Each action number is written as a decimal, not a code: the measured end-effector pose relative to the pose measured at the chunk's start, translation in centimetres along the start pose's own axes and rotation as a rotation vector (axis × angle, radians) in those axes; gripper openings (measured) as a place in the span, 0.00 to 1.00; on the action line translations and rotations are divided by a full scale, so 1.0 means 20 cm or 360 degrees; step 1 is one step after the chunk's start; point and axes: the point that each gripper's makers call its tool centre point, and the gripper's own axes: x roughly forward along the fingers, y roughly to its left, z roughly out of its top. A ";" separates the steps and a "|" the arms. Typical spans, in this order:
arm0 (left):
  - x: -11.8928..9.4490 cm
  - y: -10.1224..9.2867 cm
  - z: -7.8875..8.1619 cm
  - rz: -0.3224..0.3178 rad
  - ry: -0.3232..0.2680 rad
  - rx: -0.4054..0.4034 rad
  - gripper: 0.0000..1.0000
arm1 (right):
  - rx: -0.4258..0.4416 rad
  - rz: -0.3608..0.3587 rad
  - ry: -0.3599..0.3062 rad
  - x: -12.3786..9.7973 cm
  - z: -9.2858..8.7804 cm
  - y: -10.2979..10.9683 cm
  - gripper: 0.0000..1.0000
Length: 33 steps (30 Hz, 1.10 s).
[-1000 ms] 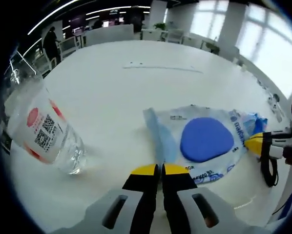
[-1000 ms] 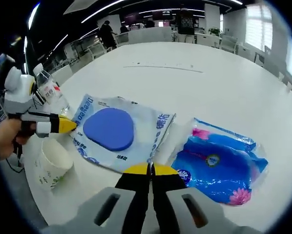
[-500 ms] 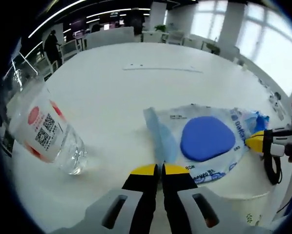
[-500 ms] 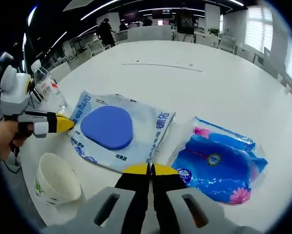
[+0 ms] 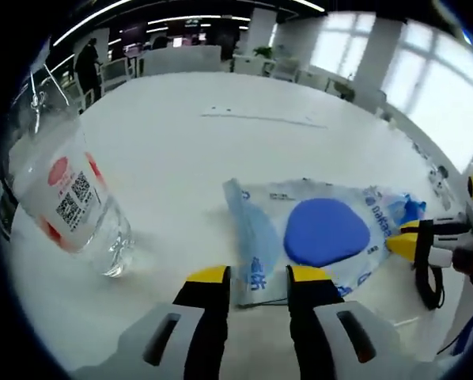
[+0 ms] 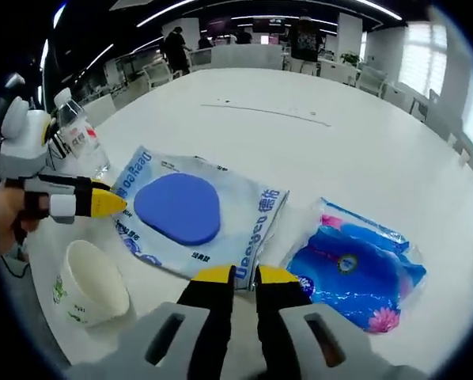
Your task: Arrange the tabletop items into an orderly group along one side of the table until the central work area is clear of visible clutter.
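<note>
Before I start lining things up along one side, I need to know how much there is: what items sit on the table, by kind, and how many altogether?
Clear plastic water bottle: 1
Paper cup: 1
Pale wipes pack with the blue oval lid: 1
Bright blue tissue pack: 1
Total: 4
</note>
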 end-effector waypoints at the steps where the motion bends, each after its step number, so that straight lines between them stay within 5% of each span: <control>1: -0.01 -0.01 0.00 -0.0012 -0.0012 -0.0004 0.36 | -0.0008 -0.0003 -0.0008 -0.01 0.01 0.01 0.15; 6: -0.06 -0.07 0.06 -0.0087 -0.0103 -0.0088 0.41 | -0.0044 -0.0002 -0.0108 -0.05 0.08 0.01 0.25; 12: -0.14 -0.09 0.09 -0.0140 -0.0204 -0.0148 0.73 | -0.0022 0.0018 -0.0261 -0.13 0.16 0.00 0.46; 20: -0.19 -0.12 0.07 -0.0180 -0.0203 -0.0141 0.96 | 0.0021 0.0116 -0.0279 -0.17 0.15 0.07 0.61; 26: -0.23 -0.13 0.06 -0.0196 -0.0201 -0.0139 0.97 | 0.0056 0.0137 -0.0266 -0.21 0.13 0.09 0.71; 33: -0.30 -0.11 0.08 -0.0186 -0.0213 -0.0116 0.97 | 0.0105 0.0133 -0.0256 -0.24 0.11 0.09 0.68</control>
